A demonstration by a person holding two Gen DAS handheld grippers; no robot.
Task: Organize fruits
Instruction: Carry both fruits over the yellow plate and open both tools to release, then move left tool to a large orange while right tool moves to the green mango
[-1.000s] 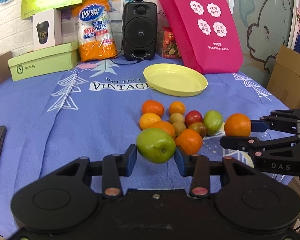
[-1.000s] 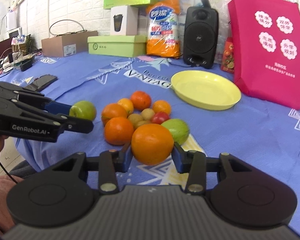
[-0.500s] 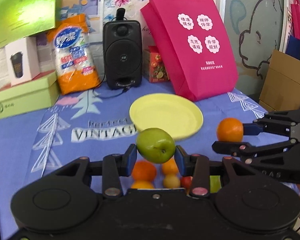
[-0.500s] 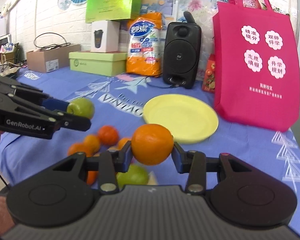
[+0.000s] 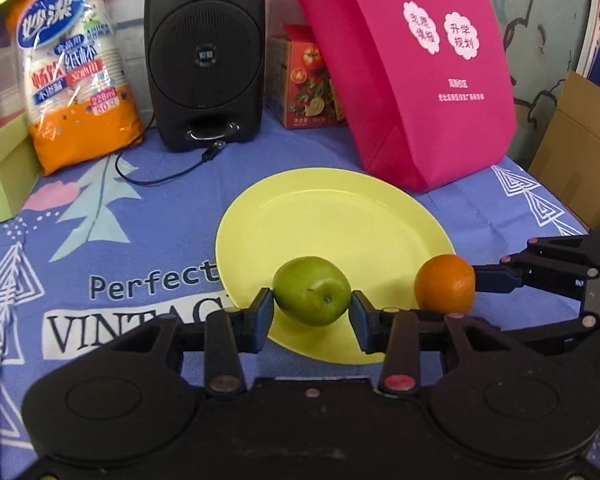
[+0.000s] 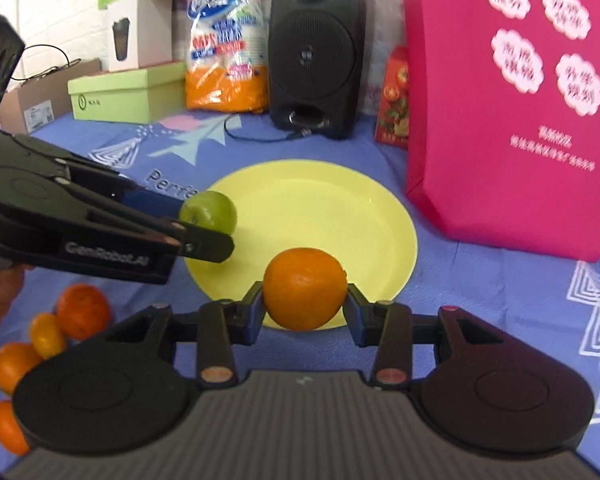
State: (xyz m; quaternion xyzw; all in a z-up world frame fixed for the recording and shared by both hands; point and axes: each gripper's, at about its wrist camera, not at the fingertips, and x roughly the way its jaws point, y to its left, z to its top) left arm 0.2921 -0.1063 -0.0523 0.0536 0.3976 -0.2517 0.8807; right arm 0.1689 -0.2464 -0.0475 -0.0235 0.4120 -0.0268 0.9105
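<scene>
My left gripper [image 5: 311, 312] is shut on a green apple [image 5: 312, 290] and holds it over the near edge of the yellow plate [image 5: 340, 216]. My right gripper [image 6: 305, 307] is shut on an orange [image 6: 304, 288], held above the plate's near rim [image 6: 380, 216]. In the left wrist view the orange [image 5: 445, 283] hangs at the plate's right edge. In the right wrist view the apple [image 6: 209, 212] sits over the plate's left edge. The plate is bare. Several oranges [image 6: 82, 311] lie on the cloth at lower left.
A black speaker [image 5: 206, 52] with a cable, a pink bag [image 5: 412, 64], a red carton [image 5: 304, 80], a cup pack [image 5: 72, 68] and a green box [image 6: 124, 90] stand behind the plate on the blue tablecloth [image 5: 100, 216]. A cardboard box [image 5: 580, 160] is at the right.
Both grippers have carried their fruit forward from the fruit pile to the plate. The apple and the orange now hang over the plate's near edge.
</scene>
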